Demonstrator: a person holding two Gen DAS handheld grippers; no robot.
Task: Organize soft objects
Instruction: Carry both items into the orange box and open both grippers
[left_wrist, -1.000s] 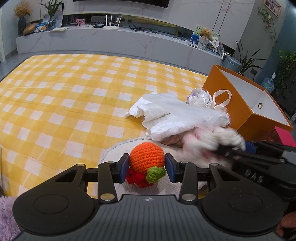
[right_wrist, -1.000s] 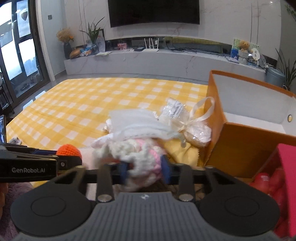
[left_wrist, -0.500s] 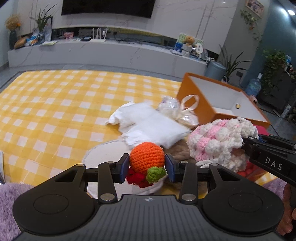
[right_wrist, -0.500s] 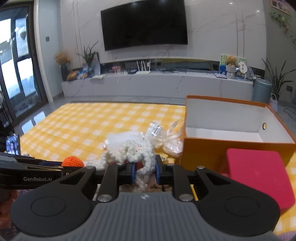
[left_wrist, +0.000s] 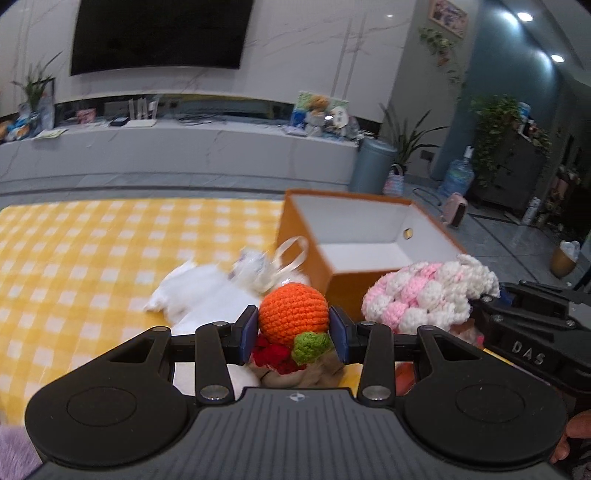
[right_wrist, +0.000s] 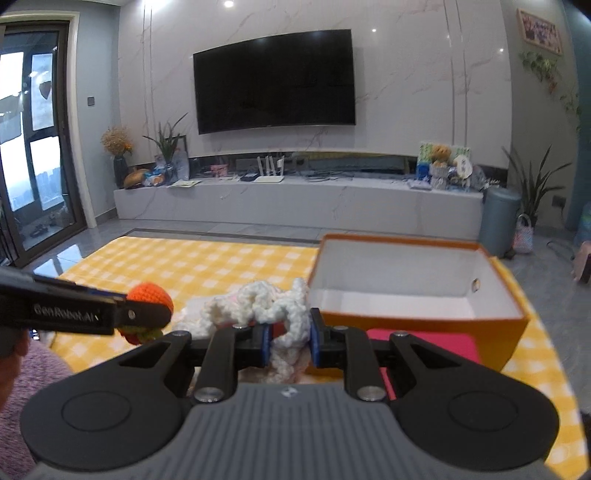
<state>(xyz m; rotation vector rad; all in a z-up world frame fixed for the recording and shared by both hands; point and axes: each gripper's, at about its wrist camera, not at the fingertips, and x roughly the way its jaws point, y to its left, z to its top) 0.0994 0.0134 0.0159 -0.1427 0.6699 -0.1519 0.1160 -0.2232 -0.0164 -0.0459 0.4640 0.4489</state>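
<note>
Left wrist view: the left gripper (left_wrist: 293, 334) is clamped across an orange crocheted ball (left_wrist: 293, 314), round, knobbly and probably light, raised before the open orange box (left_wrist: 364, 240); squeezing its widest part looks safest. Right wrist view: the right gripper (right_wrist: 288, 341) pinches a pink-and-white chunky-yarn piece (right_wrist: 266, 304), limp and compressible, just beside that stiff, white-lined box above the yellow checked cloth (right_wrist: 184, 266).

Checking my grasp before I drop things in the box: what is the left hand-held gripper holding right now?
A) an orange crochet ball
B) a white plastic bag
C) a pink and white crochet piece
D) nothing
A: the left hand-held gripper is shut on the orange crochet ball; the pink and white crochet piece is in the right hand-held gripper.
</note>
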